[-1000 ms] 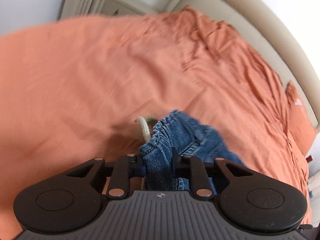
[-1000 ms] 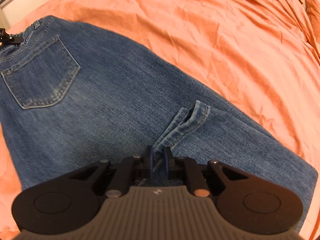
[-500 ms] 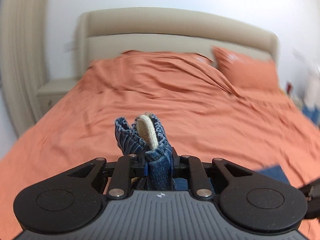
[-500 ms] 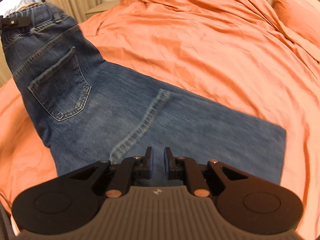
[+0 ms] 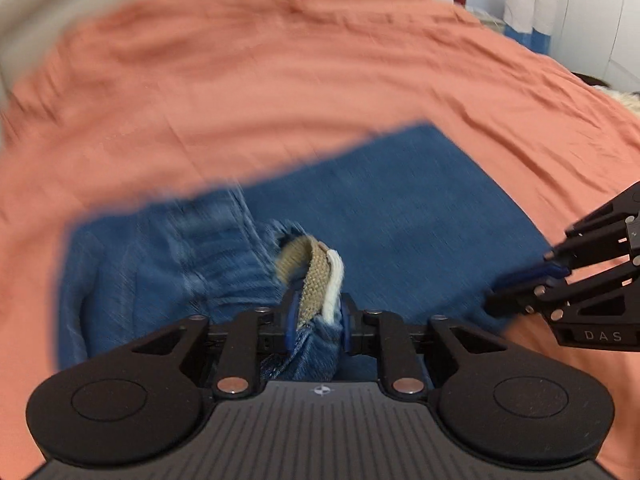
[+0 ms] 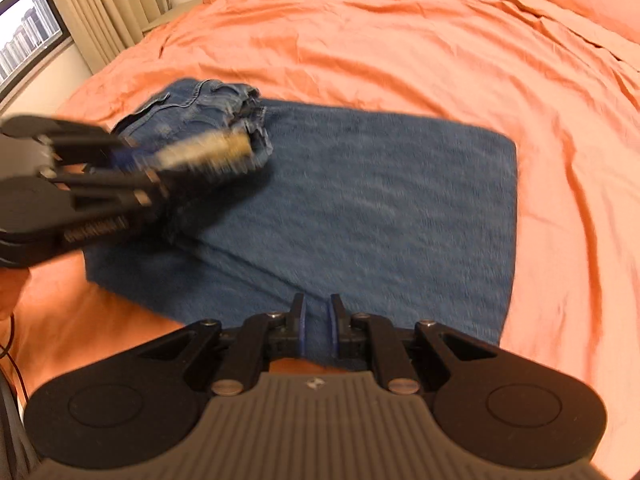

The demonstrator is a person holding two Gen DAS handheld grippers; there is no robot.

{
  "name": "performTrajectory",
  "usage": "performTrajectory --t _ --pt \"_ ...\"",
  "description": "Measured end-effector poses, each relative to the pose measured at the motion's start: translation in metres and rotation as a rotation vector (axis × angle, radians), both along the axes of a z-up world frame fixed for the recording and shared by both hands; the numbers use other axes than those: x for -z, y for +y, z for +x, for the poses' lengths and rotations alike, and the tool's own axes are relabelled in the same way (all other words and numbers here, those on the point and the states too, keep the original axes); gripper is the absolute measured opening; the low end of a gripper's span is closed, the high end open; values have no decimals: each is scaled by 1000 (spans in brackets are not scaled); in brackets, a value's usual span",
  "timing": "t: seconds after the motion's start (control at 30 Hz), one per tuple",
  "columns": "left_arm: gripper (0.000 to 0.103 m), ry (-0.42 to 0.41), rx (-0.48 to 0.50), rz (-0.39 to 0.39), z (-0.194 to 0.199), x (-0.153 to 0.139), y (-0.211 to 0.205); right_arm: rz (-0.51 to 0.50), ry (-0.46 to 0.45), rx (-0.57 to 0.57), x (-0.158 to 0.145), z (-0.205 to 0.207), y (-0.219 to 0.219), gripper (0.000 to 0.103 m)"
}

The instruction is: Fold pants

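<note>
Waistband (image 5: 316, 276) pinched in left tool (image 5: 316, 320) — jeans (image 6: 380, 208) on bedspread (image 6: 400, 40).

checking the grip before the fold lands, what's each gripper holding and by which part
The left gripper pinches the jeans at the bunched waistband; the right gripper holds nothing.

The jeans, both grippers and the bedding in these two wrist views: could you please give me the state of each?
Jeans: lying on the bed, waistband end carried over the legs.
Left gripper: shut on the waistband.
Right gripper: open, empty, over the jeans' near edge.
Orange sheet: spread, wrinkled.
</note>
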State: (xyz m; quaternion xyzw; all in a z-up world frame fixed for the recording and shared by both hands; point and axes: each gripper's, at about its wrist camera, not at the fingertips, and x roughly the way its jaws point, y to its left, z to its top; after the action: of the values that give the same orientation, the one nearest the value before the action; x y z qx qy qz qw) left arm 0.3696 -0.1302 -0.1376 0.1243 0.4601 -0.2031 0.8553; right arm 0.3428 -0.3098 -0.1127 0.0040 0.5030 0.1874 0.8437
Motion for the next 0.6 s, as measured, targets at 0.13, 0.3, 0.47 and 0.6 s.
performTrajectory --t 0.13,0.3,0.47,0.6 --pt "45 130 12 -170 13 0 22 10 11 -13 2 -3 -1 8" --pt "60 146 44 -290 18 -28 57 72 4 -4 -8 3 8 8" --pt "61 5 -5 -210 24 -59 107 183 -29 14 -23 21 30 8" --pt "62 -62 -82 -121 41 -64 153 236 -59 48 -24 54 55 36"
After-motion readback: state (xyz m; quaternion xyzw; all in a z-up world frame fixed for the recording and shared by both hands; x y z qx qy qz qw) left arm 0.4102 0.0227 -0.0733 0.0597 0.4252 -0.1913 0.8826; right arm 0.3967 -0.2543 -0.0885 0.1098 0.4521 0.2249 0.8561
